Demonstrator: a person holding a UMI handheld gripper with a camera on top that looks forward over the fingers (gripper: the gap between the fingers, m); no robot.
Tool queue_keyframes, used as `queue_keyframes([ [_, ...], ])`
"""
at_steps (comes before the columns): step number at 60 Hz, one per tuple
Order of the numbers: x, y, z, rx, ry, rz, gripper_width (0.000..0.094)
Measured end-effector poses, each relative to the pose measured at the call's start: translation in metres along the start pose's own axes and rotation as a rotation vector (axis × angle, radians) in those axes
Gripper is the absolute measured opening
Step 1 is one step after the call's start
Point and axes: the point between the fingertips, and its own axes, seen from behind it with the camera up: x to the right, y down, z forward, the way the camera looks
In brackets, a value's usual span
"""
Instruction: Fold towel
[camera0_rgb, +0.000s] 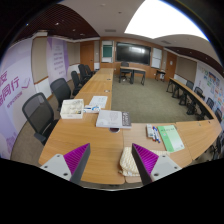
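Observation:
A cream towel (127, 163) lies bunched on the wooden table (90, 135), close to its near edge, just inside my right finger. My gripper (112, 158) hovers above the table's near end with its two fingers wide apart. The purple pads (76, 157) face inward, and nothing is held between them. The towel's right side is partly hidden behind the right finger (148, 162).
On the table lie a stack of papers (110, 119), a white box (72, 108), a green booklet (170, 138) and small items (153, 132). Black office chairs (40, 115) line the left side. More tables and chairs stand beyond, with a blackboard (132, 52) on the far wall.

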Motion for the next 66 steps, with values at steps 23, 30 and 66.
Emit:
queue_keyframes([
  [23,0.038,0.127,0.067,-0.051,0.076,0.032,0.0856],
  [30,0.055,0.149,0.12,-0.05,0.105,0.042,0.0858],
  [66,0.114,0.217,0.275,-0.175,0.238,-0.027,0.0126],
])
